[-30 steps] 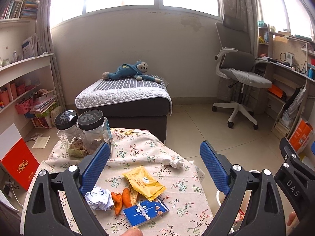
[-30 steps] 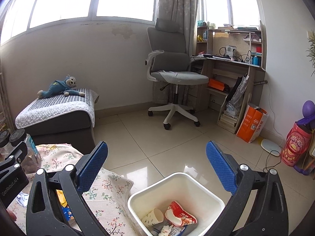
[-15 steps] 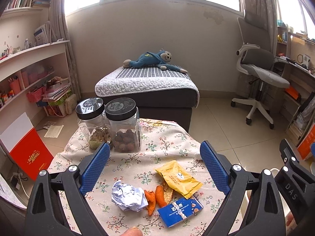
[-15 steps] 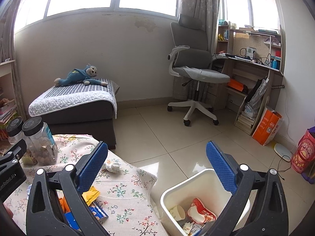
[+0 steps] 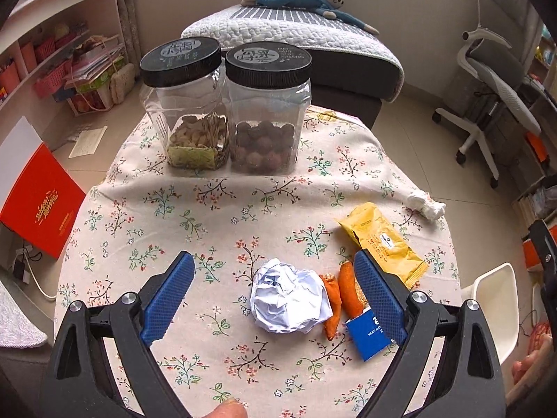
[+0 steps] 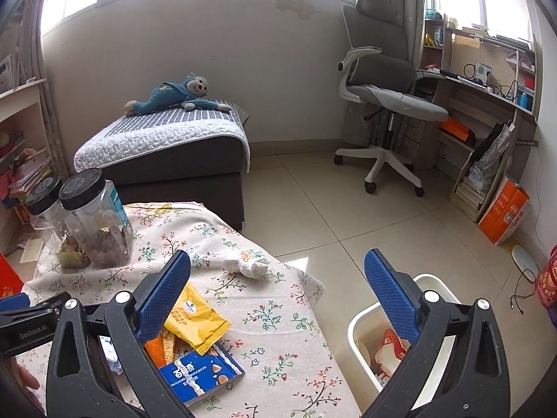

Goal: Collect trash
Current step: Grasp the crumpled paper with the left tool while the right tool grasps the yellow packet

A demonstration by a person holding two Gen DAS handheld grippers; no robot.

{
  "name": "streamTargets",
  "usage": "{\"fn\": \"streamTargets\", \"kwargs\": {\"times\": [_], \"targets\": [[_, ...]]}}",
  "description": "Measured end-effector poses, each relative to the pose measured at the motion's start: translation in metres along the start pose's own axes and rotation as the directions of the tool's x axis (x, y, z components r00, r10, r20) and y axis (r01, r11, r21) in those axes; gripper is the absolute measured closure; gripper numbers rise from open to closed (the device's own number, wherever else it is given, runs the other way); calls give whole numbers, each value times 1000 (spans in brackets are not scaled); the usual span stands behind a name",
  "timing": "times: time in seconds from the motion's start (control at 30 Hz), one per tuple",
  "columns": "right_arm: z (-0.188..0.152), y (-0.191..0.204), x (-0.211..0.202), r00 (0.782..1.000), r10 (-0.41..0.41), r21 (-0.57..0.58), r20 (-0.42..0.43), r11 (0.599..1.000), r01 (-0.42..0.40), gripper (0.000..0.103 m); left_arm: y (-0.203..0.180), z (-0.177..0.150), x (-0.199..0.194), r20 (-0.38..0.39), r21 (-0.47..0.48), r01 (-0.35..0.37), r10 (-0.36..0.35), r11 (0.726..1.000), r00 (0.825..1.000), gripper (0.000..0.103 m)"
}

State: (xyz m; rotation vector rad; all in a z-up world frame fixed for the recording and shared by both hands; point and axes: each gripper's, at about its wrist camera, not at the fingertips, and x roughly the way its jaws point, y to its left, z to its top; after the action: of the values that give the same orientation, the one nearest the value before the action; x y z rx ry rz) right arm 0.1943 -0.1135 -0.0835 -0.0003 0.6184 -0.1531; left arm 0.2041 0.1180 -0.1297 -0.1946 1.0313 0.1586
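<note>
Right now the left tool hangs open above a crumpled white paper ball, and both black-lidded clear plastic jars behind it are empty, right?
Not quite: the two black-lidded clear plastic jars hold snacks, as the left wrist view shows. The left tool does hang open above the crumpled white paper ball.

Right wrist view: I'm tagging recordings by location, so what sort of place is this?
Most likely a home bedroom or study: a low bed with a stuffed monkey, a swivel office chair at a cluttered desk, tiled floor.
</note>
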Motion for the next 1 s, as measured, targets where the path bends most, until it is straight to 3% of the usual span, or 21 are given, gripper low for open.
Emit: {"fn": "streamTargets", "kwargs": {"times": [0.17,0.33,0.43,0.5,0.6,0.67,0.9,0.93,0.97,1.0], "targets": [[-5,7,31,995,26,-19,-98,999,-28,7,11,-13,37,-145,-120,21,-39,993,989,13],[-15,17,61,977,93,-30,-190,994,-100,7,12,-20,53,-165,-154,7,-33,988,986,16],[-24,27,81,956,139,-41,-257,987,-155,7,14,-22,63,-206,-174,45,-81,984,975,29],[-31,35,93,942,160,-49,-294,982,-182,7,13,-24,69,-231,-168,68,-106,983,967,58],[-40,44,111,909,208,-40,-360,970,-238,7,14,-22,68,-224,-162,107,-143,981,964,78],[-45,49,120,886,240,-24,-396,962,-271,7,15,-20,61,-204,-149,115,-144,982,968,84],[-56,54,141,811,358,88,-463,929,-359,10,24,-9,38,-155,-146,167,-189,975,970,84],[-57,55,143,795,372,104,-479,924,-369,27,25,-8,37,-152,-141,169,-190,975,970,84],[-60,57,148,773,383,118,-505,918,-378,54,23,-7,35,-149,-135,171,-191,976,970,84],[-63,58,150,757,393,129,-522,914,-385,62,22,-6,35,-147,-127,173,-191,977,970,84]]}}
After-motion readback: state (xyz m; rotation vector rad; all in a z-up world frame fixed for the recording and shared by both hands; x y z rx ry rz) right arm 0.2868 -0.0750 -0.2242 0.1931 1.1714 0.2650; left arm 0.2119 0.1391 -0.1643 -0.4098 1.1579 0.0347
